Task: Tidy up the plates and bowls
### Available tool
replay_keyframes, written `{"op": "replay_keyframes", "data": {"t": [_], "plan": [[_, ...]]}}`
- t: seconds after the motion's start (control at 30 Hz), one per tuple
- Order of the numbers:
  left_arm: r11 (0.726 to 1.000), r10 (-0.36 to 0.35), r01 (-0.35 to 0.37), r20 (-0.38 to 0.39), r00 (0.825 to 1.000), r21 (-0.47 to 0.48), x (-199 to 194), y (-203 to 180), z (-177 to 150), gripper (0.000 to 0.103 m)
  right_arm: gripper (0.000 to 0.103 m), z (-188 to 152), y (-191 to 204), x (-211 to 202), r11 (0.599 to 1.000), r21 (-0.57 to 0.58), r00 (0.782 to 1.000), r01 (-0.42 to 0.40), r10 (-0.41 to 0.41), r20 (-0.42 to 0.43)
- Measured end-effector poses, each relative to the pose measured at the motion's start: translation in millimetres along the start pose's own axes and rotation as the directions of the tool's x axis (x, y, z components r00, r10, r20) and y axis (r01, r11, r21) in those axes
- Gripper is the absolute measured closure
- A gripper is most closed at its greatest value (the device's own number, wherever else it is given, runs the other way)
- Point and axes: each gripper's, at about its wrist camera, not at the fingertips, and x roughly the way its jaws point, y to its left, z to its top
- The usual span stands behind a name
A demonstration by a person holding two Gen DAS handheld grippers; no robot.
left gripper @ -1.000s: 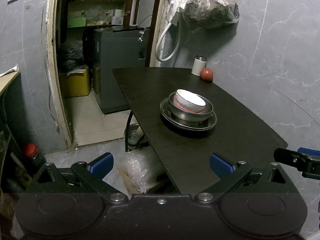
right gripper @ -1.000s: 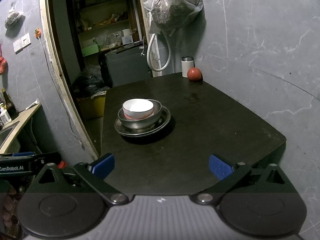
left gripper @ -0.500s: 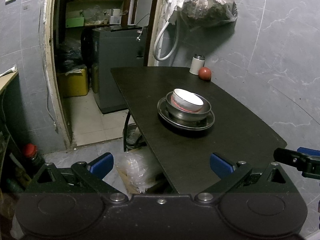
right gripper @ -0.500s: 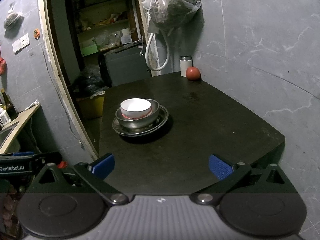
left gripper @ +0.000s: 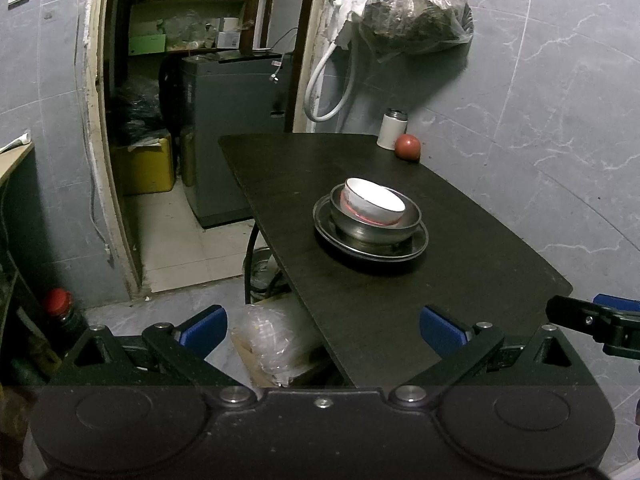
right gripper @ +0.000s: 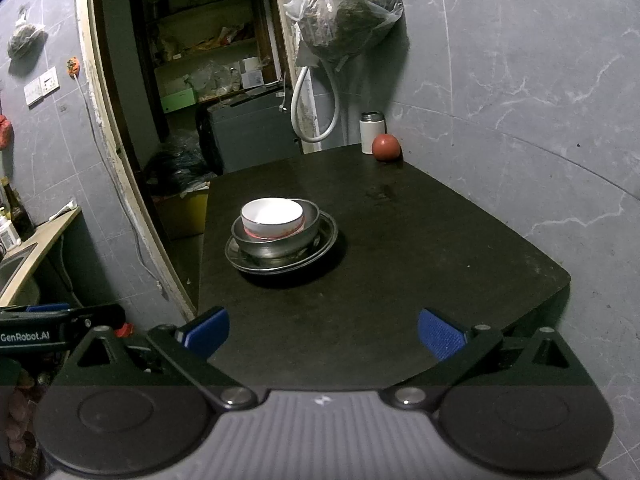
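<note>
A white bowl (left gripper: 374, 202) (right gripper: 272, 214) with a red band sits inside a steel bowl (left gripper: 360, 227) (right gripper: 276, 242), which rests on a steel plate (left gripper: 412, 246) (right gripper: 324, 242) on the dark table (left gripper: 460, 240) (right gripper: 420, 240). My left gripper (left gripper: 322, 326) is open and empty, held back from the table's near left edge. My right gripper (right gripper: 323, 330) is open and empty too, hovering over the table's near edge, well short of the stack.
At the table's far corner stand a white can (left gripper: 392, 134) (right gripper: 371, 132) and a red round fruit (left gripper: 408, 148) (right gripper: 386, 147). A filled plastic bag (left gripper: 412, 12) hangs on the wall. A doorway (left gripper: 132, 128) opens left; bags (left gripper: 272, 344) lie under the table.
Both grippers have drawn back slightly from the stack, which now looks a little smaller and farther. Bowls and plate have not moved.
</note>
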Motion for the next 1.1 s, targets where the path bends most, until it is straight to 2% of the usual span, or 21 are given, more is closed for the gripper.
{"op": "replay_keyframes", "data": {"t": [1.1], "plan": [[1.0,-0.003,0.003,0.0,1.0,-0.004,2.2,2.2,2.3,0.001,0.0,3.9,0.8,2.2,1.0,-0.007,1.0,0.002,-0.002,-0.002]]}}
